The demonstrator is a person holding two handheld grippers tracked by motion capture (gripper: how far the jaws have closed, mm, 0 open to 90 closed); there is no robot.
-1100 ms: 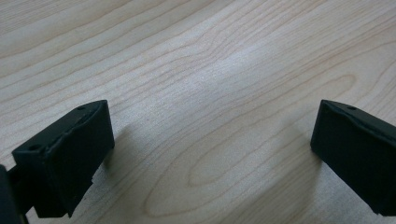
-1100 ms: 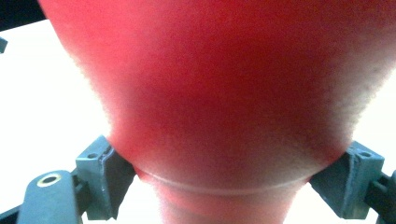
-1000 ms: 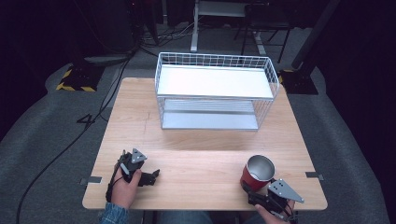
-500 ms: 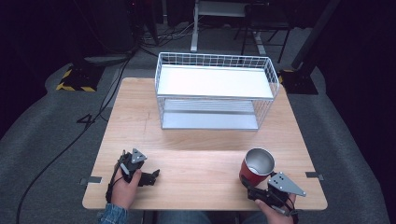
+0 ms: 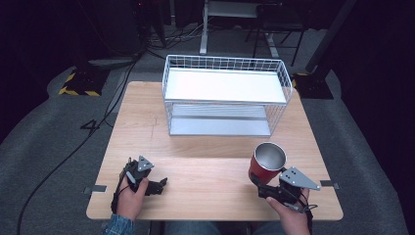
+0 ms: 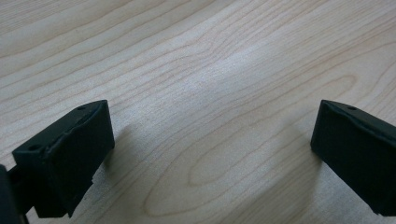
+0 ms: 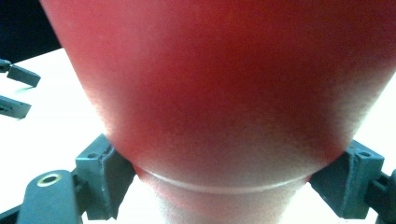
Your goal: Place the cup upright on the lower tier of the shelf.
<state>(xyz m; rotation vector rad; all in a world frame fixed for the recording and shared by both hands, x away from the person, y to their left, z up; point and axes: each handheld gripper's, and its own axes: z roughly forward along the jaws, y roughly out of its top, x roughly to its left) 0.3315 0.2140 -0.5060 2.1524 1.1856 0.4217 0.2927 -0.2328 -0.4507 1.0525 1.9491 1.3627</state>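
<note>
Wooden table point(image 5: 215, 176): right gripper point(image 5: 258, 182) clamps red cup point(image 5: 265, 162).

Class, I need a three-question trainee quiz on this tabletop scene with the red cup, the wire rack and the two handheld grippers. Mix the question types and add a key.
1. True or false: the right gripper has its jaws closed against the red cup.
2. Multiple choice: what lies between the left gripper's jaws? A) a cup B) bare wooden table C) a wire
3. Short answer: what stands at the far side of the table, beyond the cup?

Key: 1. True, the jaws press both sides near its base. 2. B. 3. A white two-tier wire rack.
</note>
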